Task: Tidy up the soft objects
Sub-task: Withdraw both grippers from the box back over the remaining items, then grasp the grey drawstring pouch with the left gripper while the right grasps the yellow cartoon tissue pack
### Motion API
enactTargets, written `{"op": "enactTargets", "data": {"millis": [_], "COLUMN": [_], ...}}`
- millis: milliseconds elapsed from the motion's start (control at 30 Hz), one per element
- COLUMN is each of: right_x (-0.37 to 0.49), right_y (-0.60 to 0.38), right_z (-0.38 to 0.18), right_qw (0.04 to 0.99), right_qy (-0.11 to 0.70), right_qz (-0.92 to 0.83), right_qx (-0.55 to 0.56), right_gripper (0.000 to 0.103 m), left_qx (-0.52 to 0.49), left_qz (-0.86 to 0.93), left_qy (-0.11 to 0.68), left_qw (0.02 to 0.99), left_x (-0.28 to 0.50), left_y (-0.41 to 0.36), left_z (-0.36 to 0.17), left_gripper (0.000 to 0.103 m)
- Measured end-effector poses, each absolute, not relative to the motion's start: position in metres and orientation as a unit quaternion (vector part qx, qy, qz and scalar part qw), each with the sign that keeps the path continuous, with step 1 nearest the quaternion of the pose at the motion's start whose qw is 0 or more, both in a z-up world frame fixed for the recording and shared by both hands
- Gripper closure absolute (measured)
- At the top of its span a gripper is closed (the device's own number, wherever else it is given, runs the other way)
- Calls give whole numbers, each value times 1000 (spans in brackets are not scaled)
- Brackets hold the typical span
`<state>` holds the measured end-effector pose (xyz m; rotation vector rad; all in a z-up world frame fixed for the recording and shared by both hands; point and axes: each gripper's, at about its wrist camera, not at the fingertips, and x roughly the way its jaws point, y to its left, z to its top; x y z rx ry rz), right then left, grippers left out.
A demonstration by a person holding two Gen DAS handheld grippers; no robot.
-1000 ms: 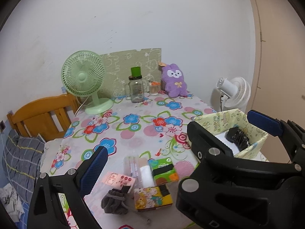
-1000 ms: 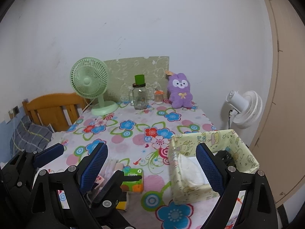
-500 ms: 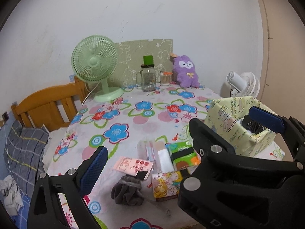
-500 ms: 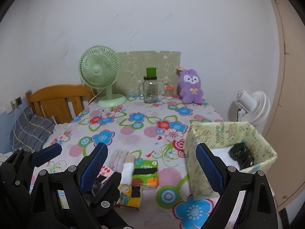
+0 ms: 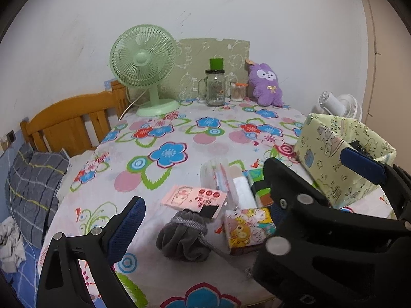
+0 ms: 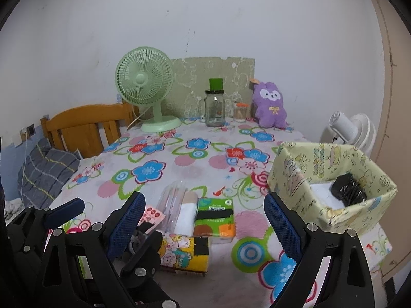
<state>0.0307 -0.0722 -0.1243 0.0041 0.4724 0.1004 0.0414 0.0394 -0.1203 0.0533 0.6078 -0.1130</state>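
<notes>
On the floral surface (image 5: 164,138) the grey drawstring pouch (image 5: 183,236) looks light & floppy, so pinch its cinched neck w/ your left tongs (image 5: 203,224), both tongs (image 6: 203,218) spread, empty.

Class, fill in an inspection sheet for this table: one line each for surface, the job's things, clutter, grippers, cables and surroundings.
Surface: table under a flowered cloth, crowded at the near edge.
Job's things: grey drawstring pouch, pink packet, green tissue pack, yellow cartoon pack and clear wrapped pack lie loose; patterned box holds a white pack and a black item.
Clutter: green fan, glass jar, small orange-lidded jar, purple plush along the back.
Grippers: left gripper and right gripper open, holding nothing.
Cables: fan cord drops off the table's far edge.
Surroundings: wooden bed frame, white fan, bare wall.
</notes>
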Motion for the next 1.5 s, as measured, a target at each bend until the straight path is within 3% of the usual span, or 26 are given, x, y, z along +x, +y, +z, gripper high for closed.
{"op": "enactTargets", "data": {"millis": [400, 900, 1133, 1500], "right_x": [46, 61, 65, 74], "right_y": [-66, -63, -58, -46], "right_z": [-156, -172, -176, -189], "right_qw": [960, 950, 945, 930], "right_qy": [274, 308, 322, 364], "right_qz": [48, 47, 53, 45], "right_qx": [1, 13, 18, 1], "right_gripper": [8, 8, 8, 7], "left_qx": [0, -17, -23, 12], "left_qz": [-35, -14, -21, -23], "left_qy": [341, 368, 378, 378], "left_qw": [939, 930, 925, 925], "left_x": [55, 66, 66, 67], "left_y": [59, 74, 77, 71], "left_z": [-153, -169, -173, -178], "left_gripper": [5, 29, 46, 48]}}
